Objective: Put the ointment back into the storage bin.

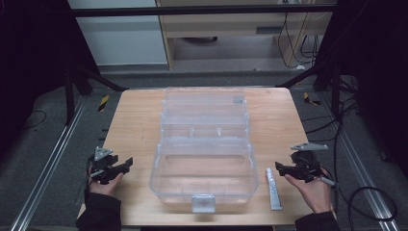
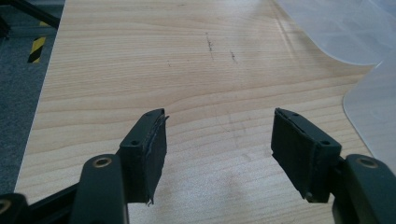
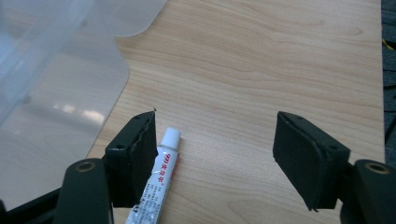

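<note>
The clear storage box stands open at table centre, giving both hands access. The left gripper and right gripper are released, grasping nothing. The glue tube lies just beside the box, partly behind 1 right jaw, probably staged for pickup.

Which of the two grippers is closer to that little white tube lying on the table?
Right. The right gripper hovers just beside the tube, on its right; the left gripper is across the clear plastic box.

Dim high view, sharper close-ups, soft shadows
</note>
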Demonstrator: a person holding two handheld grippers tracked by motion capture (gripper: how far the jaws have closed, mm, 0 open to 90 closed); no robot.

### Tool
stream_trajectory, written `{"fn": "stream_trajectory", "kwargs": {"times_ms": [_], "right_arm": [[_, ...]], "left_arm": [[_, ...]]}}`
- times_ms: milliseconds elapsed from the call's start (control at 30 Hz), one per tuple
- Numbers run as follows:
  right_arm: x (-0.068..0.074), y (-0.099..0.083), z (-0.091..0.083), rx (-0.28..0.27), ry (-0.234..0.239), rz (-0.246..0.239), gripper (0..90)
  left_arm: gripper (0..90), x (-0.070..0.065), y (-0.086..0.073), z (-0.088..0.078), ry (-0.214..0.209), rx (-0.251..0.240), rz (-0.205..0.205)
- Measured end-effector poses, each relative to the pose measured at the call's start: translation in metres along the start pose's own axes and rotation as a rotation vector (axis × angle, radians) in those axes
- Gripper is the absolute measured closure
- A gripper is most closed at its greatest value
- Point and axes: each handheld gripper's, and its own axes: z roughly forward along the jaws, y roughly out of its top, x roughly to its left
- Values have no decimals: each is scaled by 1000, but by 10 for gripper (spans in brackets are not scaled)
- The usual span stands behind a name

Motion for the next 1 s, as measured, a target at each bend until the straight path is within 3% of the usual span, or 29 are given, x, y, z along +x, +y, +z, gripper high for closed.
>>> {"fn": "stream_trajectory", "kwargs": {"times_ms": [300,733,1000], "right_arm": [[8,15,-13,32,23,-15,350],[23,20,-1,169,43,-50,402],[28,20,7,235,53,-30,446]], "left_arm": [[358,-3,0,2,-3,11,26],[360,-4,-1,5,-8,22,46],[360,-4,-1,5,-11,26,46]]}}
